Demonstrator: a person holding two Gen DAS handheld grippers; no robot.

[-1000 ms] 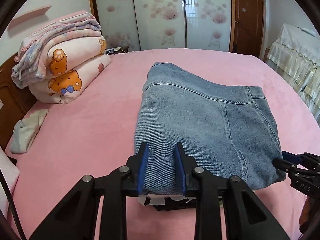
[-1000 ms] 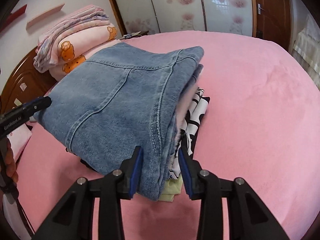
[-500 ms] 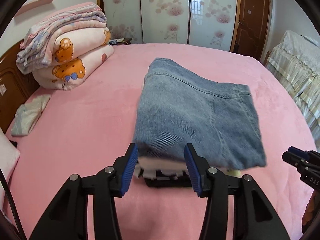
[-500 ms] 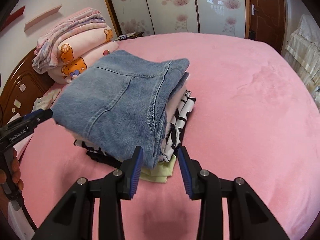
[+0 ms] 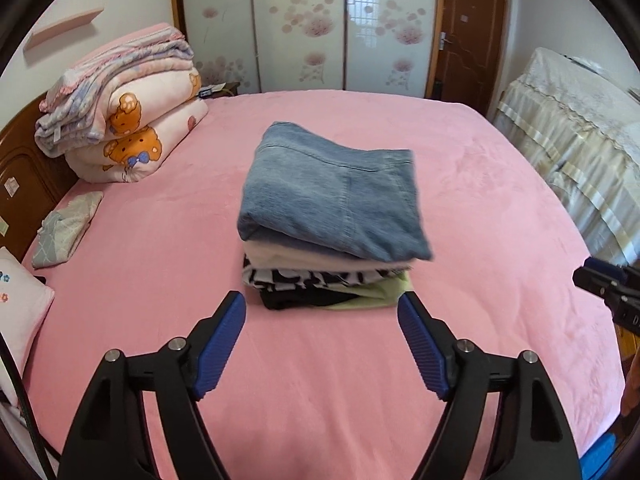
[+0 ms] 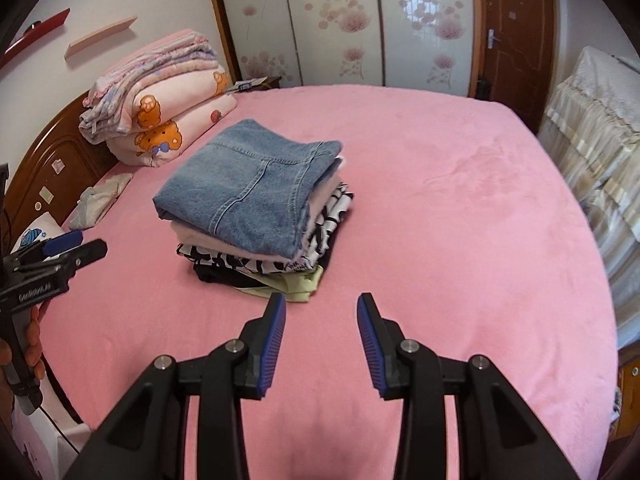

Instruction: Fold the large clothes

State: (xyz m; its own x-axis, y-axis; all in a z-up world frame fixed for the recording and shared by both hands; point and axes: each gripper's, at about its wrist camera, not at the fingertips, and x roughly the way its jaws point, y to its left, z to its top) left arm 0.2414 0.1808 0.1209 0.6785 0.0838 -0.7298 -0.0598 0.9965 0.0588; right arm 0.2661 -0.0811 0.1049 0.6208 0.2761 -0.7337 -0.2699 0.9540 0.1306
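Note:
Folded blue jeans lie on top of a stack of folded clothes in the middle of the pink bed; white, black-and-white, black and pale green garments lie beneath. The jeans also show in the right wrist view, on the same stack. My left gripper is open and empty, just short of the stack's near edge. My right gripper is open and empty, near the stack's right front corner. The left gripper shows at the left edge of the right wrist view.
Folded quilts are piled at the bed's far left by the wooden headboard. A small grey cloth and a pillow lie at the left edge. A covered piece of furniture stands to the right. Wardrobe doors stand behind.
Both grippers have let go of the jeans, opened wide and pulled back from the stack. The jeans now rest on the stack.

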